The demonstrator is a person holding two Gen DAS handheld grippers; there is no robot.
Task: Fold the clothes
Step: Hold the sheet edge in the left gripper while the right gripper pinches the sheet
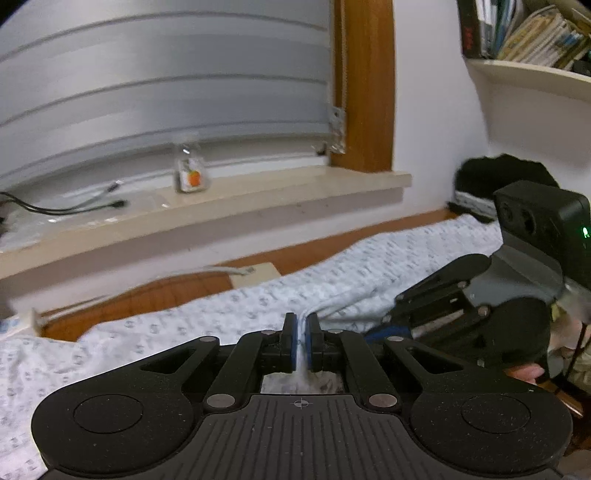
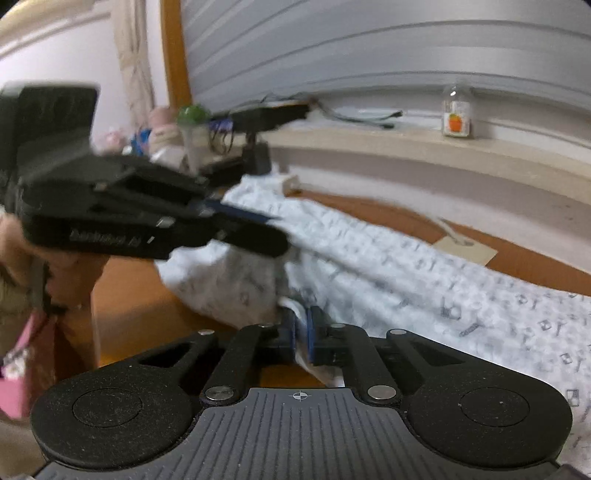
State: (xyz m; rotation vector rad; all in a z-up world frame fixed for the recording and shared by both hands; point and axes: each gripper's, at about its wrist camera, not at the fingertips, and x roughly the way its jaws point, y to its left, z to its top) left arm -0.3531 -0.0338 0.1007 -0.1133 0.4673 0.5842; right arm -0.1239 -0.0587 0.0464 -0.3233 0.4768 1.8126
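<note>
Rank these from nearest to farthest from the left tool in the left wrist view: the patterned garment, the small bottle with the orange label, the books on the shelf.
1. Patterned garment: pinched in the left tool.
2. Small bottle: on the windowsill, ahead and left.
3. Books: high on the shelf, upper right.

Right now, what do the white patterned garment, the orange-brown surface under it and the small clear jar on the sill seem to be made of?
The white garment with small grey prints looks like soft, thin woven or knit cloth: matte, it creases and bunches between the left gripper. The orange-brown surface looks like smooth wood or laminate. The small clear jar appears to be glass or plastic; blur leaves that open.
</note>
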